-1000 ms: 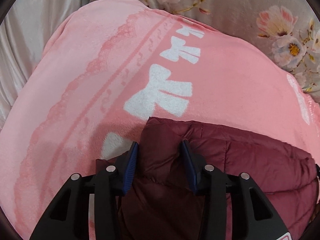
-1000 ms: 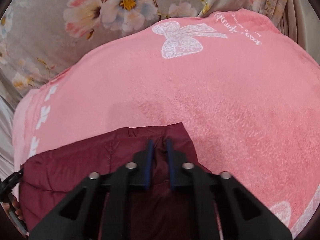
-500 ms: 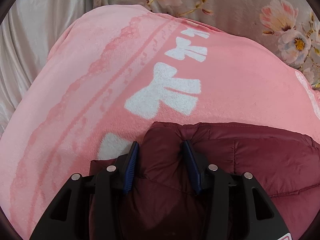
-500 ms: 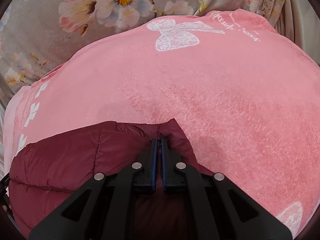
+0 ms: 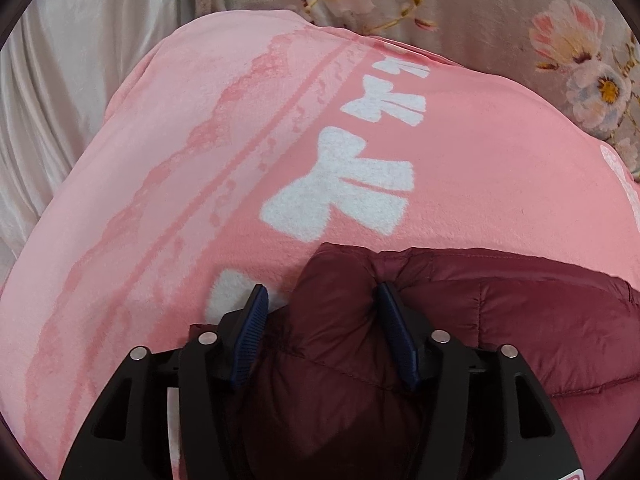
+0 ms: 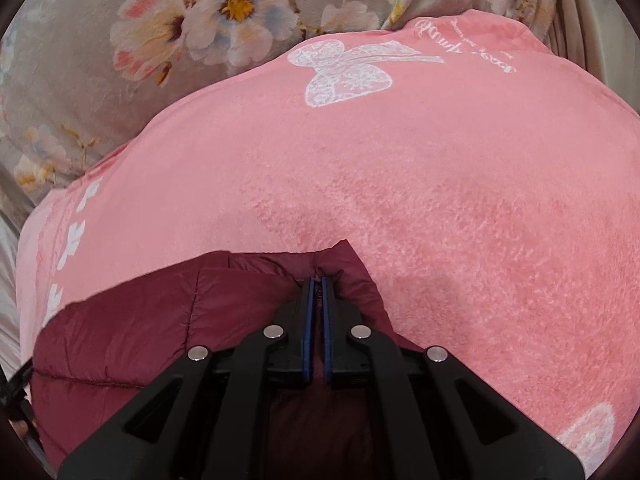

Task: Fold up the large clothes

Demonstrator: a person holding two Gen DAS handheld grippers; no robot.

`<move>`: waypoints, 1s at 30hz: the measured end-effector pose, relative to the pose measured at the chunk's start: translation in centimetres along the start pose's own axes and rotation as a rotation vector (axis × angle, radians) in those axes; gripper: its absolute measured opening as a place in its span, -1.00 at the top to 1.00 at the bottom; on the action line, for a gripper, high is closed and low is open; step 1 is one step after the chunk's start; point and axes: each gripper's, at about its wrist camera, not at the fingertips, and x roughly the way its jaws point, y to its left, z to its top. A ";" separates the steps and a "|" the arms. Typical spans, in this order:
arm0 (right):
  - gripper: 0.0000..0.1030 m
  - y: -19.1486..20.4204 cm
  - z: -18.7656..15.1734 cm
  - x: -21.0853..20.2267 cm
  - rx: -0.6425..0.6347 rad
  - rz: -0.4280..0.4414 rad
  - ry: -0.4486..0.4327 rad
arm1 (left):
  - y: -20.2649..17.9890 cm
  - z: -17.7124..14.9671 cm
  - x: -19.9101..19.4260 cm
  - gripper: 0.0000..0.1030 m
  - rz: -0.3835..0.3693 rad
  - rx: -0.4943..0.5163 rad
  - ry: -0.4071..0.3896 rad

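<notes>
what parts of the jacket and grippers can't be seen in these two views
- Left wrist view: the maroon jacket runs off the lower and right edges; the left hand-held gripper covers its near part.
- Right wrist view: the fold pinched in the right hand-held gripper is hidden between the pads.
- Sleeves, zip: not identifiable.

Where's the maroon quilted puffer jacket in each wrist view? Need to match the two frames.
Left wrist: the maroon quilted puffer jacket fills the bottom centre and right, a bunched corner between the opening jaws of the left gripper.
Right wrist: jacket fills the bottom left and centre, its corner pinched in the shut right gripper.
Shared landmark: the pink fleece blanket with white bows, under the jacket.
</notes>
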 end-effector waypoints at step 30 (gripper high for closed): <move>0.77 14.9 -10.2 -2.3 -0.444 0.151 0.045 | -16.1 -6.1 -6.9 -0.27 -0.071 0.278 -0.079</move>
